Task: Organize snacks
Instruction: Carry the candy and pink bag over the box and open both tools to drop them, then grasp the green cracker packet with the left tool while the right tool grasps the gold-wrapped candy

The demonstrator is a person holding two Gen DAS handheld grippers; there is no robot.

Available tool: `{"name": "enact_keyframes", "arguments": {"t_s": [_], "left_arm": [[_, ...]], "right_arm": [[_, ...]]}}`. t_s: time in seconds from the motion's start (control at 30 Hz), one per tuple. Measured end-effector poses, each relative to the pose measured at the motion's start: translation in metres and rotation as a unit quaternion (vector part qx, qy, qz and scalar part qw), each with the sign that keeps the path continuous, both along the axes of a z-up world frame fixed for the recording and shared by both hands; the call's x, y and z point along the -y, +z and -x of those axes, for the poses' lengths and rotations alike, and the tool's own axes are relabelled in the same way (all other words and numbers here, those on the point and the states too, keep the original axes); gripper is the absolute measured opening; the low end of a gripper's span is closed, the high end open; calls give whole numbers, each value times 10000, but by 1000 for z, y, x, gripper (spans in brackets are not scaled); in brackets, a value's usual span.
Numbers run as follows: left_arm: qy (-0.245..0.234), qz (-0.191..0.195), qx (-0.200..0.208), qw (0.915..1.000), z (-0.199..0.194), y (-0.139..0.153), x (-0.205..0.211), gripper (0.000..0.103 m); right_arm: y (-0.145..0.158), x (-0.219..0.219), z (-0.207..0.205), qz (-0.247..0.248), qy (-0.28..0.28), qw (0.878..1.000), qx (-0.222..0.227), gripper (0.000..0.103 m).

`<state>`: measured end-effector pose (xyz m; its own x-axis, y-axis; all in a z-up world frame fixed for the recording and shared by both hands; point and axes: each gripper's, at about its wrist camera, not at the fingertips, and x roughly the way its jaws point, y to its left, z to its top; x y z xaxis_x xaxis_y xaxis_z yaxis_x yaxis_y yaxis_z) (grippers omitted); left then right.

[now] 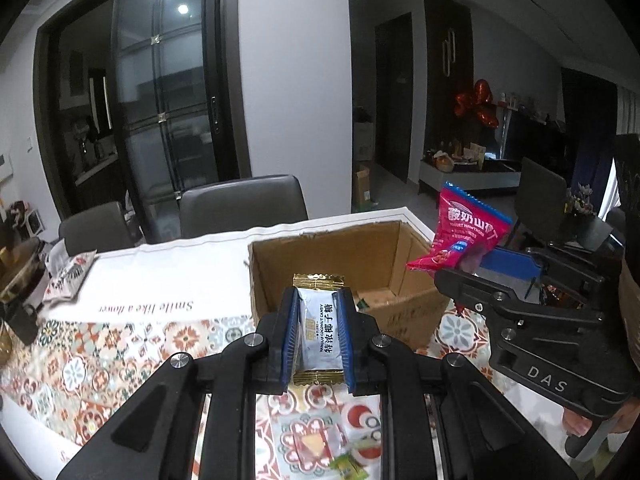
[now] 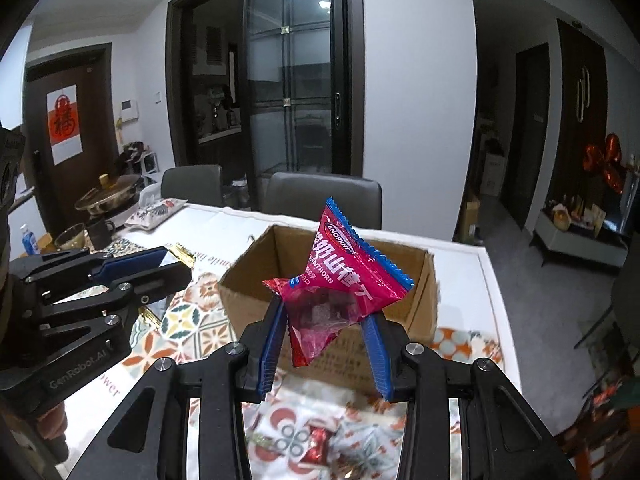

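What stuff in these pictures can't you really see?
- Inside the cardboard box: in both views its near wall hides most of the floor, and the grippers cover more.
- Small candies on the table: blurred in both wrist views and partly behind the gripper frames.
- Coconut candy: the left gripper's fingers cover its side edges.
- Pink hawthorn bag: the right gripper's fingers cover its lower sides.
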<state>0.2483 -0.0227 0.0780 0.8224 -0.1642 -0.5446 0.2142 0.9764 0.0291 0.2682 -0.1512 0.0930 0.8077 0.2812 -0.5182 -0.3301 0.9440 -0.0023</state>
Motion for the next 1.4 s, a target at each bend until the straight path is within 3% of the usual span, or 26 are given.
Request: {"name": "enact_keyframes", "arguments": {"t_s": [0.3,0.53,0.9,0.93,1.0,1.03,1.23,1.4], "left_arm": [[-208,286,-269,9990,-48,3,2,20],[-217,301,-573,9977,-83,-3,2,20],[-102,277,-1092,9936,-125,-23,2,21],[-98,251,-1130,9932,-129,-25,3,25],[-12,195,-1122,9935,-130,-28,5,40],[34,163,-1106,9937,-129,-28,4,44],[262,-108,-980,9948,-104,-31,3,47],[337,-67,-849,9958,-75,-26,0,48]], "right_arm": [[8,5,-36,-13,42,9999,-154,40],[3,10,-74,-121,-16,9987,-496,40],[-22,10,-121,-132,-26,9931,-1163,40],[-25,10,-124,-155,-42,9926,-1203,42],[-30,11,-130,-160,-71,9912,-1314,62],[-32,12,-131,-144,-130,9908,-1341,65],[-38,19,-120,-13,-316,9914,-1273,66],[-34,23,-99,46,-372,9936,-1070,66]]}}
